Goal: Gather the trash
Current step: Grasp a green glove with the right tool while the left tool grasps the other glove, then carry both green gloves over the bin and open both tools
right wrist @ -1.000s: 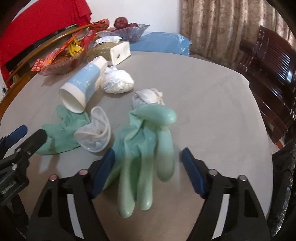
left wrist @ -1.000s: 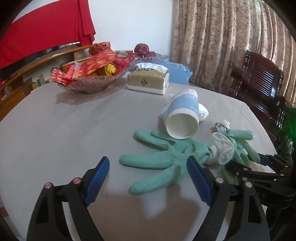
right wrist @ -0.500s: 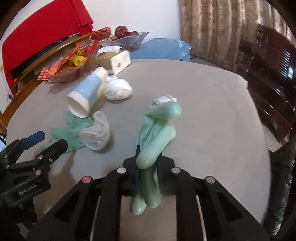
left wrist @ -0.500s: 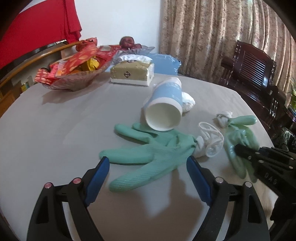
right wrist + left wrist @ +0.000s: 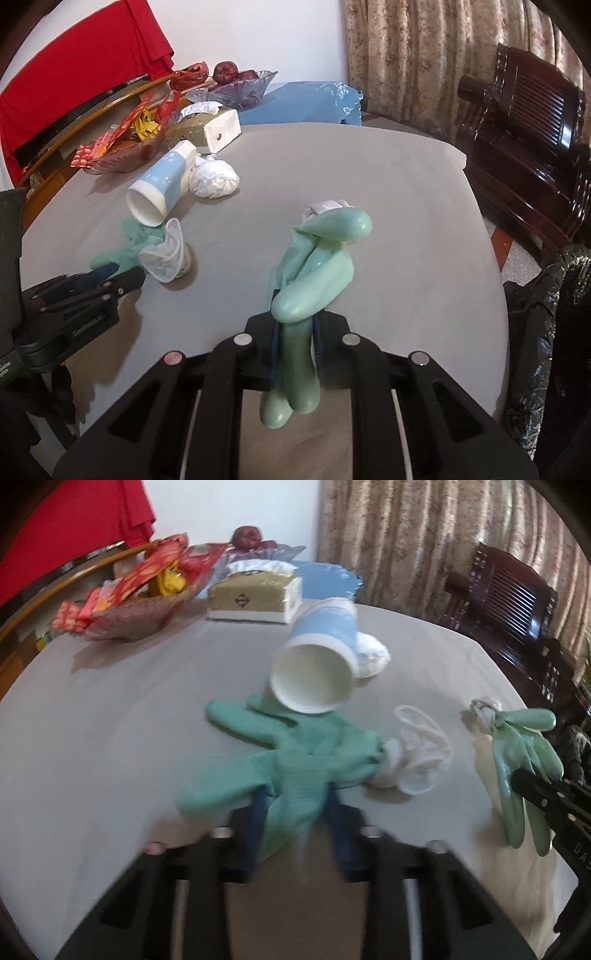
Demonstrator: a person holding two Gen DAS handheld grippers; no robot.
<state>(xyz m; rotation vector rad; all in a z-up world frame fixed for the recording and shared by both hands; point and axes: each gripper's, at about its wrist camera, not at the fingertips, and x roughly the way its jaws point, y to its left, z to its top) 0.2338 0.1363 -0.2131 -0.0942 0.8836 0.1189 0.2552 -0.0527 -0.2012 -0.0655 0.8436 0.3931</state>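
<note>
A knitted green glove with a white cuff lies on the grey table. My left gripper is closing; its blue pads pinch the glove's bunched fingers between them. Seen from the right wrist view, the left gripper sits at that glove's near end. My right gripper is shut on a pale green rubber glove, which hangs folded and raised off the table. A blue-and-white paper cup lies tipped over beside a crumpled white tissue.
A tissue box, a bowl of snack packets and a glass fruit bowl stand at the table's far side. A black trash bag hangs off the table's right edge. Dark wooden chairs stand beyond.
The left jaws went from wide open to closed around the green glove's fingers. The right jaws shut on the pale glove half a second ago and have lifted it.
</note>
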